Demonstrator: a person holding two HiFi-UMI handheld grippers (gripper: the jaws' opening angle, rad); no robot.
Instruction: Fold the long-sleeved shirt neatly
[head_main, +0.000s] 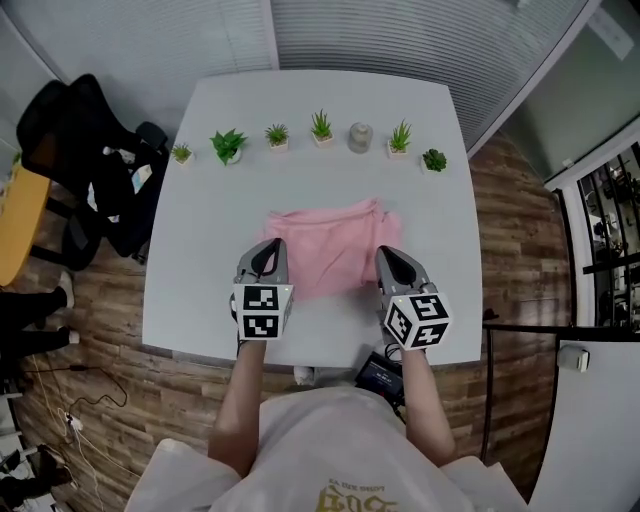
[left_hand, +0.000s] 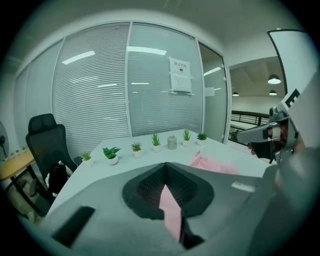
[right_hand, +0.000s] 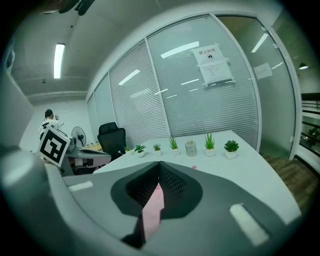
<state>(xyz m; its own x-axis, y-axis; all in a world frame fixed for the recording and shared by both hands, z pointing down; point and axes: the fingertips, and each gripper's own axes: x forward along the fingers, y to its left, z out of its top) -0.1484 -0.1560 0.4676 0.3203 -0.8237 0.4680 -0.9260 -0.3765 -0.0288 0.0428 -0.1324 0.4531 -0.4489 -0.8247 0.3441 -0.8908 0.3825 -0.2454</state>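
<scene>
The soft pink long-sleeved shirt (head_main: 330, 250) is seen rumpled on the pale grey table (head_main: 200, 300), between its middle and its near edge. Its near side is gripped at either end by the left gripper (head_main: 263, 252) and the right gripper (head_main: 398, 262), each clamped on a fold. Only the gripper views show pink cloth pinched between the dark, meshed pads (left_hand: 150, 187); the whole garment is shown by the head view alone.

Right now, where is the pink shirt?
Head view: the pink shirt lies centred on the table, below the potted plants, near corners clamped by the left gripper and right gripper.
</scene>
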